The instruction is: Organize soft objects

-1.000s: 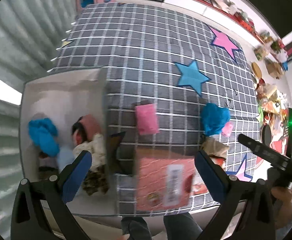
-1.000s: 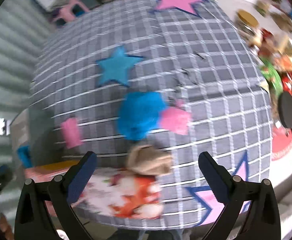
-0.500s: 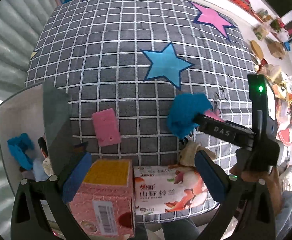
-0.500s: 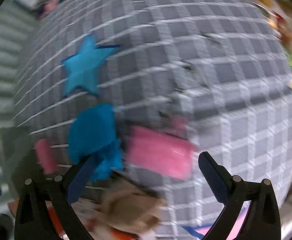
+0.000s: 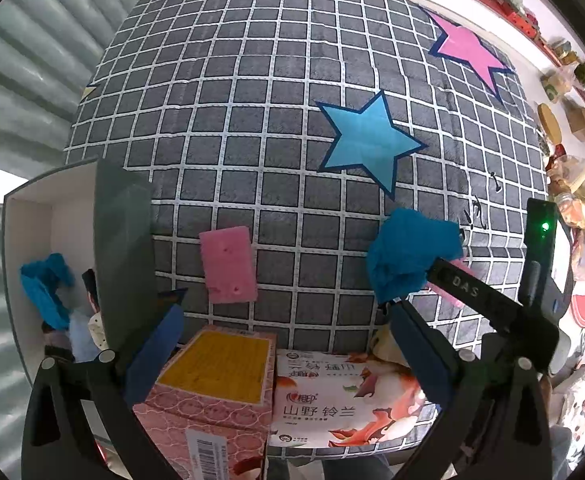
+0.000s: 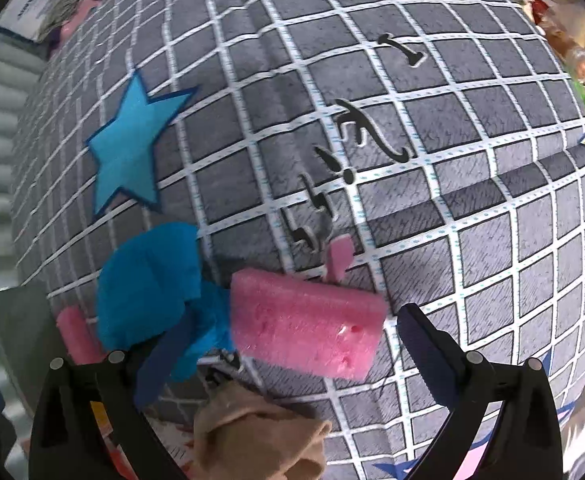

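My right gripper [image 6: 292, 344] is open, low over a pink sponge [image 6: 306, 330] that lies between its fingers on the grey checked mat [image 6: 432, 128]. A crumpled blue cloth [image 6: 152, 280] lies just left of that sponge, a beige cloth [image 6: 252, 436] below it. My left gripper [image 5: 288, 352] is open and empty above a pink tissue box [image 5: 212, 384] and a tissue pack [image 5: 332, 400]. A second pink sponge [image 5: 228, 266] lies ahead of it. The blue cloth [image 5: 408, 252] and the right gripper's body [image 5: 492, 304] show at its right.
A white storage box [image 5: 32, 216] with a grey flap [image 5: 122, 248] stands at the mat's left edge and holds a blue cloth [image 5: 46, 288] and other soft items. Blue [image 5: 368, 140] and pink [image 5: 468, 50] stars mark the mat. Clutter lines the floor at right.
My right gripper has dropped and moved forward until the pink sponge sits between its fingers. My left gripper has swung right, away from the white box, toward the mat.
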Action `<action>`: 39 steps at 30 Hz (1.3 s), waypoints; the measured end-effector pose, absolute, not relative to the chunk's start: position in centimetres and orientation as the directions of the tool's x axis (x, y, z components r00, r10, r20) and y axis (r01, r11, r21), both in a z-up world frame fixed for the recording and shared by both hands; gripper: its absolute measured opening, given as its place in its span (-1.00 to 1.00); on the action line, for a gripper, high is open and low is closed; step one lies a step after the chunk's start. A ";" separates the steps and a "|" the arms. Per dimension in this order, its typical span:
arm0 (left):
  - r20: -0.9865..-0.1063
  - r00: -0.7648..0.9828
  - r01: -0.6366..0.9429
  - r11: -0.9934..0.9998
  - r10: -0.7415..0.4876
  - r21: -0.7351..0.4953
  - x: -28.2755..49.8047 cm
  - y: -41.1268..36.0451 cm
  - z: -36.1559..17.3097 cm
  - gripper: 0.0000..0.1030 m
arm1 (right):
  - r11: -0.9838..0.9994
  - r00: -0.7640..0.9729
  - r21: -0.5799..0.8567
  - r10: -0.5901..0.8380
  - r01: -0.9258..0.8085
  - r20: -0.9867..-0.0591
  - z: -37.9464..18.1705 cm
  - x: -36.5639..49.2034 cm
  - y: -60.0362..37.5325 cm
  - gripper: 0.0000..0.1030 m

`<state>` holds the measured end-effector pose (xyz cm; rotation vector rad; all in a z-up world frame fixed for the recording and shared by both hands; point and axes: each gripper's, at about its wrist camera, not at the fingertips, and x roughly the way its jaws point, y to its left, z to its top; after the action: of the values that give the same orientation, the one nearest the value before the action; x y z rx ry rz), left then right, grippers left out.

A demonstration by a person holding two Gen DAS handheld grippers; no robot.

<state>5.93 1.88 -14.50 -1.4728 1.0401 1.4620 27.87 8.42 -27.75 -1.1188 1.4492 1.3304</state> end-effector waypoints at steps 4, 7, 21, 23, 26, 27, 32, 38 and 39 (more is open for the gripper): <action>-1.000 -0.007 -0.944 -0.330 -0.028 0.015 6.7 2.3 -15.0 0.99 | 0.060 -0.146 0.143 -0.046 -0.988 -0.988 -28.7 30.7 8.4 0.98; -0.999 -0.001 -0.953 -0.302 -0.039 0.013 8.2 2.9 -15.9 0.99 | 0.108 -0.126 0.118 -0.071 -0.987 -0.989 -29.7 34.6 7.5 0.98; -0.998 -0.001 -0.992 -0.129 -0.065 0.009 16.4 5.9 -21.7 0.99 | 0.180 -0.230 0.220 -0.036 -0.959 -0.972 -29.4 43.1 4.5 0.98; -0.997 -0.021 -0.993 -0.112 -0.073 0.029 16.9 6.3 -22.6 0.99 | 0.073 -0.191 0.188 -0.035 -0.979 -0.981 -28.8 41.2 4.6 0.98; -0.995 -0.041 -0.994 -0.094 -0.088 0.049 17.5 6.9 -23.9 0.99 | -0.014 -0.150 0.152 -0.063 -0.988 -0.987 -28.8 38.9 4.2 0.98; -0.995 -0.047 -0.995 -0.088 -0.087 0.055 17.6 7.1 -24.1 0.99 | 0.000 -0.152 0.152 -0.072 -0.988 -0.986 -29.0 38.7 3.9 0.98; -0.993 -0.069 -0.995 -0.067 -0.090 0.075 18.3 7.9 -25.7 0.99 | 0.185 -0.180 0.163 -0.080 -0.969 -0.980 -30.0 42.5 5.6 0.98; -0.986 -0.090 -0.992 -0.077 -0.137 0.101 17.7 8.6 -28.2 1.00 | 0.215 -0.105 0.066 -0.172 -0.974 -0.980 -31.1 42.6 8.8 1.00; -0.985 -0.094 -0.992 -0.073 -0.142 0.105 17.9 8.8 -28.6 1.00 | 0.235 -0.116 0.073 -0.174 -0.969 -0.978 -31.1 42.9 8.7 1.00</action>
<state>17.86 8.78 -28.63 -1.3231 1.3479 1.2751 42.94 8.75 -31.11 -1.1215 1.5167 1.0094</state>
